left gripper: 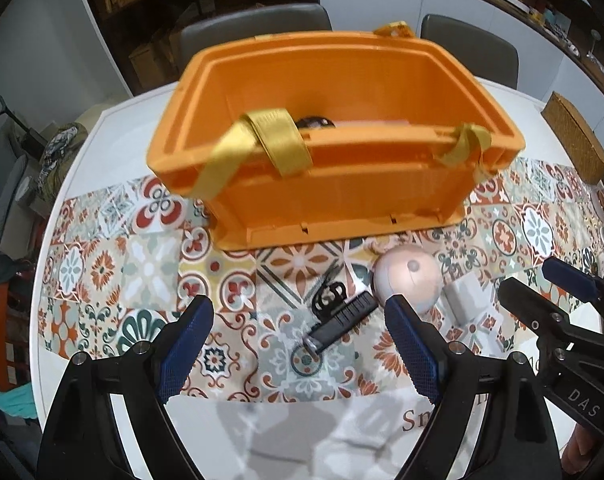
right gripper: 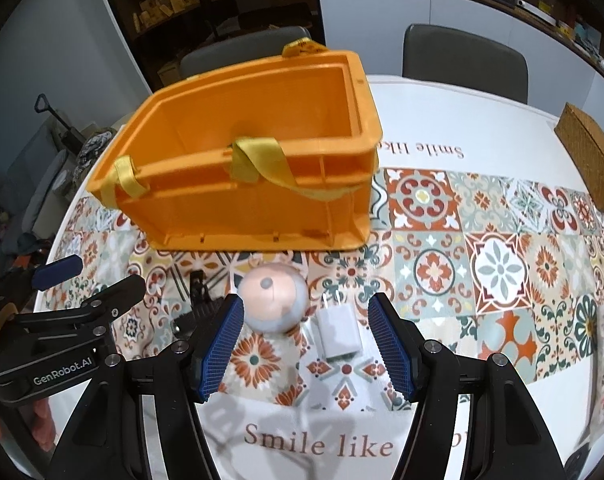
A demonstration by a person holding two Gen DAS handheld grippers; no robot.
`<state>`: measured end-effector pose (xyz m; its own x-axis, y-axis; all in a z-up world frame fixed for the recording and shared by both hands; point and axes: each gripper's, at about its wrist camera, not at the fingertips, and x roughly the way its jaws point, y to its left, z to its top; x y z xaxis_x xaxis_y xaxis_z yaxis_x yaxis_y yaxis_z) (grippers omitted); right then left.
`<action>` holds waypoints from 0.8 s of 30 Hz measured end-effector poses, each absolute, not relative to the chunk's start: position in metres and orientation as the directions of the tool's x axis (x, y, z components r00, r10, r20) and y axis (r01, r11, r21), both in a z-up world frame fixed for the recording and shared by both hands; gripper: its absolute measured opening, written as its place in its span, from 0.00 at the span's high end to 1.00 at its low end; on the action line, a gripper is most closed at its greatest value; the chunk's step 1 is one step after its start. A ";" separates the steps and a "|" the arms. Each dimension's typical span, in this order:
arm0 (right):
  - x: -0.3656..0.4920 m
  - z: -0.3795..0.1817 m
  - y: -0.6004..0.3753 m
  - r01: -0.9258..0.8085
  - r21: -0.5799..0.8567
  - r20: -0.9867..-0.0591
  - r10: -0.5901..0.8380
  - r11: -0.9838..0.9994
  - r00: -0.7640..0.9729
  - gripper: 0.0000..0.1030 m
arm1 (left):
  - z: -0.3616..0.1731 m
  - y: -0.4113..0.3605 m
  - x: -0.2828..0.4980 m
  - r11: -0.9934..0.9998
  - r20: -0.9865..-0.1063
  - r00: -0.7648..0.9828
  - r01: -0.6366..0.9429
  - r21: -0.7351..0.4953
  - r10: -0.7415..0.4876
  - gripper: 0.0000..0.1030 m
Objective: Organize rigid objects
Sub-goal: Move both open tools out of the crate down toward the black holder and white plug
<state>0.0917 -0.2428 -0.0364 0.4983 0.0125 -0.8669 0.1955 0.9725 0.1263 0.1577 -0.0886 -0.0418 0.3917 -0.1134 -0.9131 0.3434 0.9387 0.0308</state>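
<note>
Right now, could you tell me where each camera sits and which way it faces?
Left wrist: on the left gripper, angled down at the table; black tool between its open fingers; right gripper at the right edge.
Right wrist: on the right gripper, angled down; charger between its open fingers; left gripper at the left edge.
Shared: orange crate, ball.

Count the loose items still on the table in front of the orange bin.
3. A black clip-like gadget lies leftmost, a pale ball in the middle, a white charger rightmost. Something dark already sits inside the orange bin.
</note>
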 end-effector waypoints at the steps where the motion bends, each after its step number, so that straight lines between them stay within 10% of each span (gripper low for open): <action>1: 0.091 -0.040 -0.243 0.196 0.126 -0.871 0.014 0.972 0.491 0.37 | -0.044 -0.089 0.157 0.938 -0.915 0.388 0.345 0.031 -0.113 0.14; 24: 0.091 -0.094 -0.250 0.173 0.082 -0.914 0.005 0.982 0.405 0.37 | -0.097 -0.104 0.142 0.936 -0.944 0.319 0.349 0.040 -0.079 0.14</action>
<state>0.0906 -0.2502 -0.0936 0.4055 0.0051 -0.9141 0.1727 0.9816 0.0820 0.1420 -0.1038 -0.0974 0.3190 -0.0789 -0.9445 0.3491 0.9362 0.0397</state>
